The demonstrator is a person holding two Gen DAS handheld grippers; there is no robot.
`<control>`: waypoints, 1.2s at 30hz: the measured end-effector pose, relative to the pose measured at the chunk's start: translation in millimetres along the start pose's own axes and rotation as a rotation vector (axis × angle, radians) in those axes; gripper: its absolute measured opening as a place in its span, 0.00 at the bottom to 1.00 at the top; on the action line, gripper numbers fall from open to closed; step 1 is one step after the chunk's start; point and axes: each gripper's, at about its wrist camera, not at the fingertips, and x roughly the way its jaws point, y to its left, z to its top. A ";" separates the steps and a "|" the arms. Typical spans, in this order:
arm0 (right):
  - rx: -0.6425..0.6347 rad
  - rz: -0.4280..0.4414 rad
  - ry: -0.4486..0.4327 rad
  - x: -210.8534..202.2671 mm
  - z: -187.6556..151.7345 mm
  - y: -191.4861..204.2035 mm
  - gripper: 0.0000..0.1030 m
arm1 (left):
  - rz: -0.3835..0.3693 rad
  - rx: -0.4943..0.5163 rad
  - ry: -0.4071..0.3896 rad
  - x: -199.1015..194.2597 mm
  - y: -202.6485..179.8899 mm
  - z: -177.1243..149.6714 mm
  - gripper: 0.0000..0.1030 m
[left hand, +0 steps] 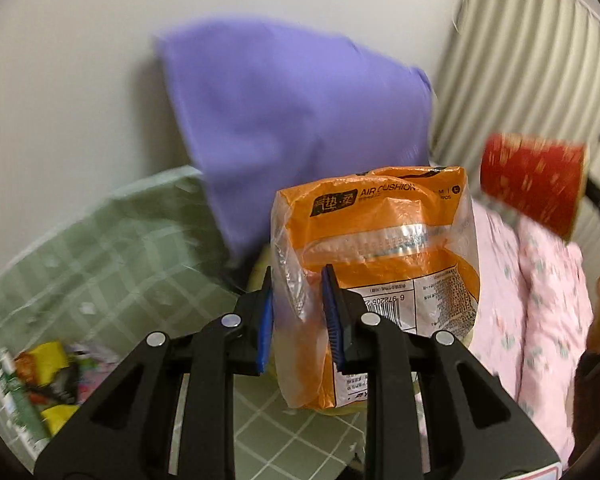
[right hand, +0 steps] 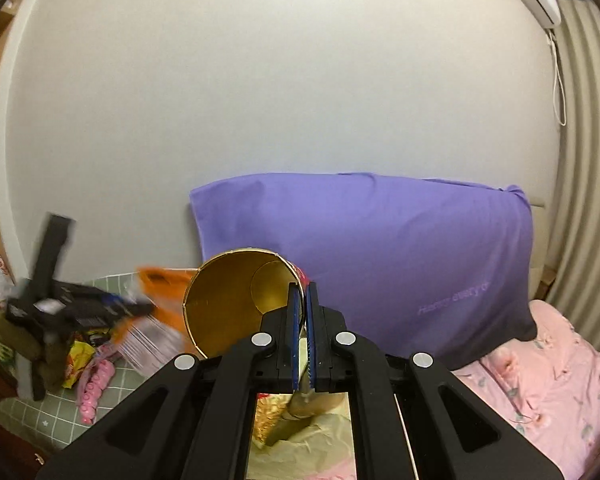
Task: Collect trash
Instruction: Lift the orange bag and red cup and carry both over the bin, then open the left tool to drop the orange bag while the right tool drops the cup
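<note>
My left gripper is shut on an orange and clear plastic "Air Cushion" bag, held up above the bed. My right gripper is shut on the rim of a round tube with a gold inside and a red outside. The same red tube shows at the right of the left wrist view. The left gripper and the orange bag show blurred at the left of the right wrist view.
A purple pillow leans on the wall. A pink flowered quilt lies at the right. A green checked sheet carries several snack wrappers at the left, with a pink item. A curtain hangs at the right.
</note>
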 end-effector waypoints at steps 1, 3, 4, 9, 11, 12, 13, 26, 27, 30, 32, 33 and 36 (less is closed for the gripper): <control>-0.006 -0.002 0.015 3.8 -3.2 0.6 0.05 | -0.016 0.014 0.037 16.0 -5.2 0.5 0.21; -0.014 0.003 0.067 21.0 -13.7 1.4 0.05 | -0.031 0.033 0.093 39.7 -13.1 -1.0 0.21; -0.014 0.009 0.092 29.9 -19.7 1.1 0.05 | -0.032 0.044 0.116 50.5 -15.5 -4.2 0.21; -0.032 0.044 0.256 88.5 -57.5 8.9 0.05 | -0.042 0.055 0.182 82.8 -16.4 -16.8 0.21; -0.042 0.062 0.295 103.8 -68.5 14.5 0.05 | -0.052 0.048 0.185 85.0 -11.4 -18.7 0.21; -0.046 0.076 0.311 111.3 -73.2 17.3 0.05 | -0.052 0.042 0.186 85.5 -7.9 -19.5 0.21; -0.052 0.089 0.323 118.0 -76.5 19.9 0.05 | -0.049 0.034 0.186 85.0 -5.1 -20.6 0.21; -0.072 0.070 0.339 119.8 -92.7 6.2 0.04 | -0.080 0.017 0.158 83.7 -17.7 -10.2 0.19; -0.070 0.060 0.341 117.5 -93.2 1.9 0.04 | -0.085 0.016 0.158 88.6 -21.1 -10.4 0.19; -0.055 0.047 0.345 113.5 -95.8 -6.7 0.04 | -0.085 0.021 0.170 101.0 -27.1 -11.3 0.19; -0.043 0.046 0.347 113.2 -97.3 -9.9 0.05 | -0.078 0.020 0.176 103.1 -27.0 -12.5 0.19; -0.034 0.048 0.347 113.2 -98.1 -11.2 0.04 | -0.077 0.011 0.179 102.2 -25.3 -13.3 0.19; -0.005 0.051 0.342 112.4 -98.3 -13.3 0.05 | -0.091 -0.043 0.172 95.7 -17.7 -13.8 0.29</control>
